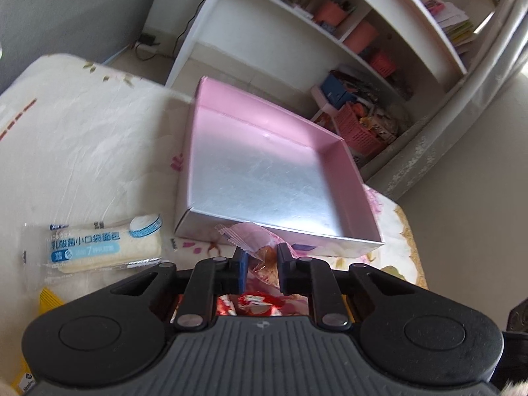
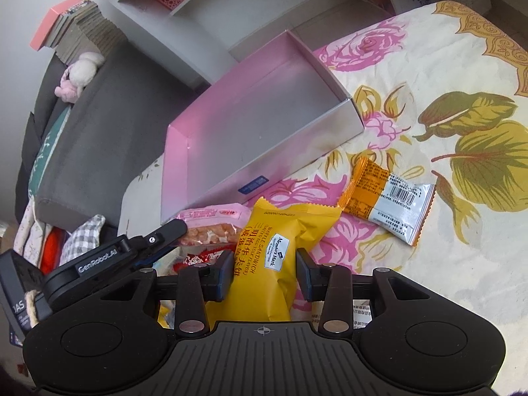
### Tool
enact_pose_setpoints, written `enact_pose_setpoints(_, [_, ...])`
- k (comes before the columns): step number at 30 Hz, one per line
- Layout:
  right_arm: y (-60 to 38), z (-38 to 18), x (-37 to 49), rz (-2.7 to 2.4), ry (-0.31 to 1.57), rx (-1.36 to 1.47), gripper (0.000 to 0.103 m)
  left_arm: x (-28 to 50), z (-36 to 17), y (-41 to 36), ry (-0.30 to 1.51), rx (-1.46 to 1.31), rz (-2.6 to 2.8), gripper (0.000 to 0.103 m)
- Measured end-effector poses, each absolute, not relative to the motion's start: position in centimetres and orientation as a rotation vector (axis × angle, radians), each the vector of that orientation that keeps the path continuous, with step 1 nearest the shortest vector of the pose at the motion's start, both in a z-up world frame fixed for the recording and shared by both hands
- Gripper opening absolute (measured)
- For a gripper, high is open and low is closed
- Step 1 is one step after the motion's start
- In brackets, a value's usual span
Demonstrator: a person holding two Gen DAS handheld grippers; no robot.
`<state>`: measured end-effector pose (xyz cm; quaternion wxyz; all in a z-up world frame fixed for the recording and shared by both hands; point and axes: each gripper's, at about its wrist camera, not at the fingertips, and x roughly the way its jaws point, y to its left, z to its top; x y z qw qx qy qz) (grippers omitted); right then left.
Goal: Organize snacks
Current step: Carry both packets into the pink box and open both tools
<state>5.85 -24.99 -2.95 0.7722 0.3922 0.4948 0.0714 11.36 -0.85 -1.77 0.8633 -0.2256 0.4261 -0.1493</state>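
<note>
An empty pink box (image 1: pixel 264 171) lies on the flowered table; it also shows in the right wrist view (image 2: pixel 250 132). My left gripper (image 1: pixel 262 264) is shut on a pink snack packet (image 1: pixel 260 247) just before the box's near wall; the same packet shows in the right wrist view (image 2: pixel 211 224), with the left gripper (image 2: pixel 158 234) beside it. My right gripper (image 2: pixel 264 274) straddles a yellow waffle sandwich packet (image 2: pixel 274 257); its pads sit close at both sides, contact unclear. A white bread packet (image 1: pixel 99 247) lies left of the box. An orange-and-white packet (image 2: pixel 386 198) lies right.
A red wrapped snack (image 1: pixel 250 303) lies under the left gripper. White shelves (image 1: pixel 330 33) with pink baskets stand behind the table. A grey sofa (image 2: pixel 99 132) with a plush toy stands beyond the table's left edge. The tablecloth (image 2: pixel 445 132) stretches to the right.
</note>
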Motion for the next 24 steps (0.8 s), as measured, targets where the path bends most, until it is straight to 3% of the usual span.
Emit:
enact_pose_setpoints(15, [-27.1,-0.3,11.0,0.086,0.876,0.836,0.039,13.5,0.8,-0.6,0.762,-0.428,-0.235,0.015])
enact_pose_setpoints(24, [-26.5,-3.6,16.5,0.090,0.827,0.741,0.039,15.6,-1.8,-1.9,0.808,-0.254,-0.233,0.016])
